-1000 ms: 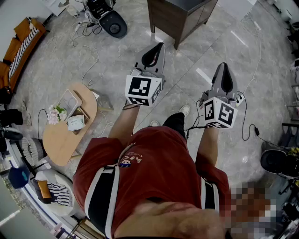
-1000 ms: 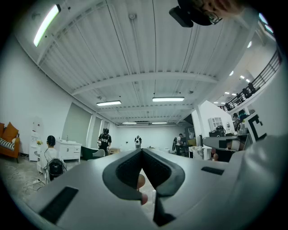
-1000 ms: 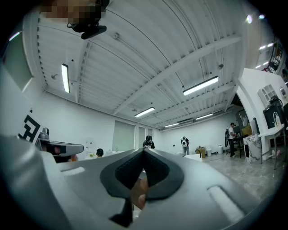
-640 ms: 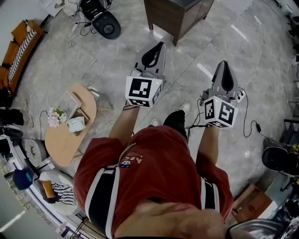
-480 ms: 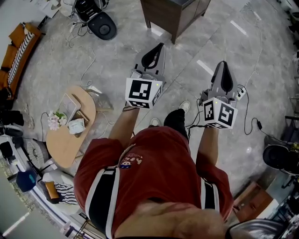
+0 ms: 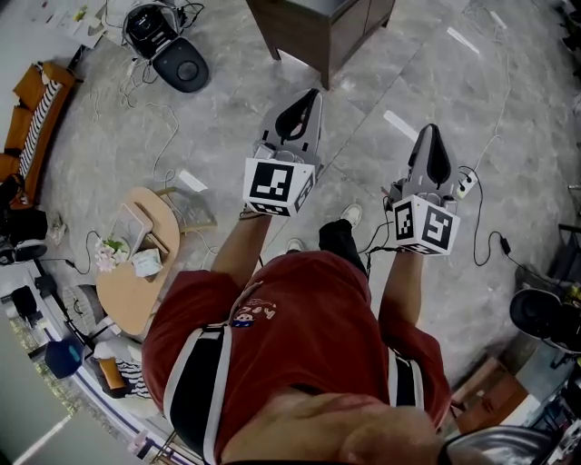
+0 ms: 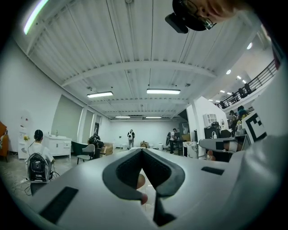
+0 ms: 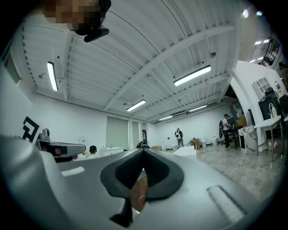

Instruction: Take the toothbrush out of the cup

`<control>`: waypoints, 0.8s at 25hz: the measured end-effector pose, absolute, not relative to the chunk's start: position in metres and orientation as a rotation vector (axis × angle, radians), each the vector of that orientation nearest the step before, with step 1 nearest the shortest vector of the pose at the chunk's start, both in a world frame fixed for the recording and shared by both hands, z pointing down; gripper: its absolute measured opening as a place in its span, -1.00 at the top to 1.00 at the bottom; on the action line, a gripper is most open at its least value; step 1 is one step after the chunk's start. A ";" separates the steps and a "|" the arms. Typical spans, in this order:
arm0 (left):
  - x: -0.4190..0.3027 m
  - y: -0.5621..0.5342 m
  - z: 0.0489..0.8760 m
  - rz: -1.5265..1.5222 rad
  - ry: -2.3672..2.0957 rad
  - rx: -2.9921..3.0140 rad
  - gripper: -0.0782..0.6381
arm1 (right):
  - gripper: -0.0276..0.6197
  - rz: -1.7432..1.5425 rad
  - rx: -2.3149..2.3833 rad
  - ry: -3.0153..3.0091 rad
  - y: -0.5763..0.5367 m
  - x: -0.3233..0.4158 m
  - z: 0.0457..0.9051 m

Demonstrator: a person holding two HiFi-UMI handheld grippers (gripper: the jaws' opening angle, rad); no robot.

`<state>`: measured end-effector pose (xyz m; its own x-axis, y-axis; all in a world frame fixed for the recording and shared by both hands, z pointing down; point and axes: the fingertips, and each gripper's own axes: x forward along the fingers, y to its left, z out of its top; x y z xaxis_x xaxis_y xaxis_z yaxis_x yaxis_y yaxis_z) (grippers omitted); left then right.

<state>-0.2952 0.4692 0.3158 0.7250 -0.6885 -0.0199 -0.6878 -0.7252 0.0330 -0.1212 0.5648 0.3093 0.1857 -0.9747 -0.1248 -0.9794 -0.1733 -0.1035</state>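
**Head view.** We look steeply down on one person in a red shirt (image 6: 290,336) who stands on a grey stone floor (image 6: 227,127). The person holds two grippers out ahead: the left gripper (image 6: 314,93) and the right gripper (image 6: 433,129). Each carries one marker cube, so there are two in all. On both grippers the fingers lie closed to a single tip, with nothing between them. To the left, well apart from both grippers, stands one small wooden tabletop (image 6: 136,304). It carries one bunch of flowers (image 6: 111,254) and a few pale items too small to name. We also count one dark cabinet (image 6: 318,27) at the top edge and one orange sofa (image 6: 36,100) at the far left. We cannot make out the toothbrush or the cup.

**Left gripper view.** The two fingers (image 7: 120,173) of the left gripper (image 7: 142,151) meet at their tips, shut and empty. Beyond them lies a white hall. We count two bright ceiling lamps (image 7: 163,91) nearest us and three persons on the floor of the hall: one seated person (image 7: 38,135) at the left and two standing far off. Neither toothbrush nor cup can be picked out.

**Right gripper view.** The two fingers (image 8: 118,176) of the right gripper (image 8: 143,151) are likewise pressed together on nothing. We count three long lamps (image 8: 192,75) on the ribbed ceiling nearest us and two standing persons in the distance. Again we cannot find the toothbrush or the cup.
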 end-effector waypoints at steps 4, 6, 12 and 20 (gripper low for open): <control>-0.252 0.452 0.306 -0.049 -1.155 2.914 0.76 | 0.89 0.046 -2.272 1.905 0.548 -0.080 0.306; -0.231 0.445 0.299 -0.053 -1.165 2.926 0.76 | 0.89 0.053 -2.261 1.901 0.541 -0.059 0.302; -0.176 0.426 0.287 -0.072 -1.188 2.950 0.76 | 0.89 0.079 -2.231 1.899 0.520 -0.005 0.294; -0.135 0.409 0.295 -0.041 -1.221 2.935 0.76 | 0.89 0.061 -2.205 1.936 0.495 0.035 0.298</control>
